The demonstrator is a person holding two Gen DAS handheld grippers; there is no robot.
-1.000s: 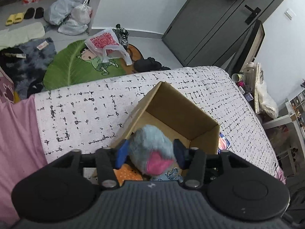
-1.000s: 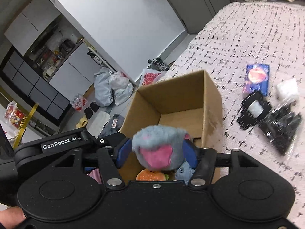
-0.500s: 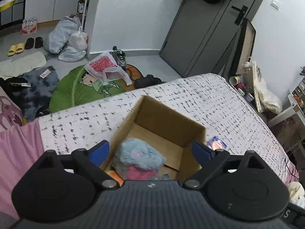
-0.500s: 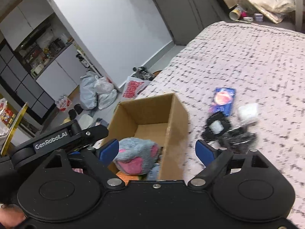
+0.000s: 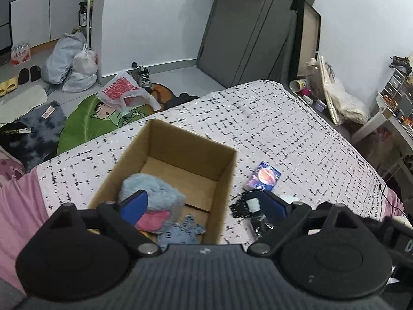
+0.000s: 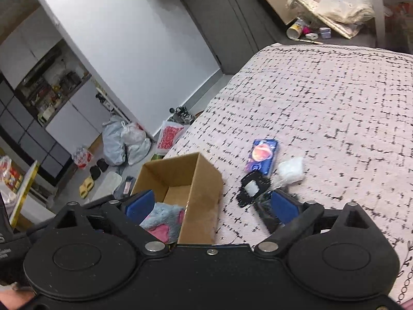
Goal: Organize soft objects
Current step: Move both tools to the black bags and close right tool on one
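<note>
An open cardboard box [image 5: 227, 170] stands on the bed; it also shows in the right wrist view [image 6: 204, 180]. Inside lies a grey-blue plush toy with pink patches [image 5: 157, 193], also seen in the right wrist view [image 6: 165, 219], beside a small blue plush piece [image 5: 180, 232]. My left gripper [image 5: 204, 204] is open and empty above the box's near end. My right gripper [image 6: 211, 204] is open and empty above the box's right wall. To the right of the box lie a blue packet [image 5: 264, 177], black items [image 5: 247, 206] and a white soft packet [image 6: 290, 169].
The bed has a white cover with black marks [image 5: 284, 129] and a pink sheet [image 5: 18, 206] at the left. The floor beyond holds a green leaf rug [image 5: 90, 118], plastic bags [image 5: 72, 62] and shoes. A grey door [image 5: 247, 25] stands behind.
Both grippers were shut on the plush toy over the box. They opened, the toy dropped into the box, and both grippers have lifted away and turned to the right.
</note>
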